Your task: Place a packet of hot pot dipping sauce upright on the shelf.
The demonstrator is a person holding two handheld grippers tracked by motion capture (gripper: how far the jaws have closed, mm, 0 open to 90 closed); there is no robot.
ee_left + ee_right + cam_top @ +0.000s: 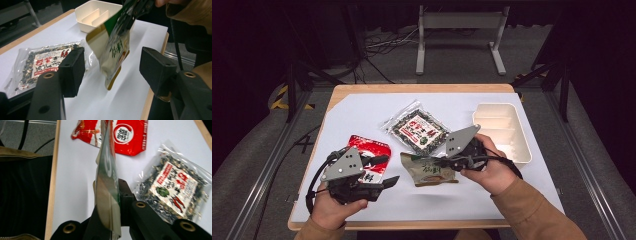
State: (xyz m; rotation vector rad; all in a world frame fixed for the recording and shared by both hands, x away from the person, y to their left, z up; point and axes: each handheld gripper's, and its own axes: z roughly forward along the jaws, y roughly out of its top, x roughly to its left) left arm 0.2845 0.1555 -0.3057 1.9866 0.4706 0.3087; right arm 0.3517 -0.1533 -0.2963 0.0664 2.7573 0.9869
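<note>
Asian-script lettering on the red packet (125,135), seaweed packet (175,187) and green pouch (117,50), none legible

Bare white table sheet (362,112) lies open at the far left; the divided tray (502,131) blocks the right.

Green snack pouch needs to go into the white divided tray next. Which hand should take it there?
Right, most likely. The right gripper is shut on the green pouch, lifted off the table, with the white tray just beyond that hand. The left gripper is open and farther away.
</note>
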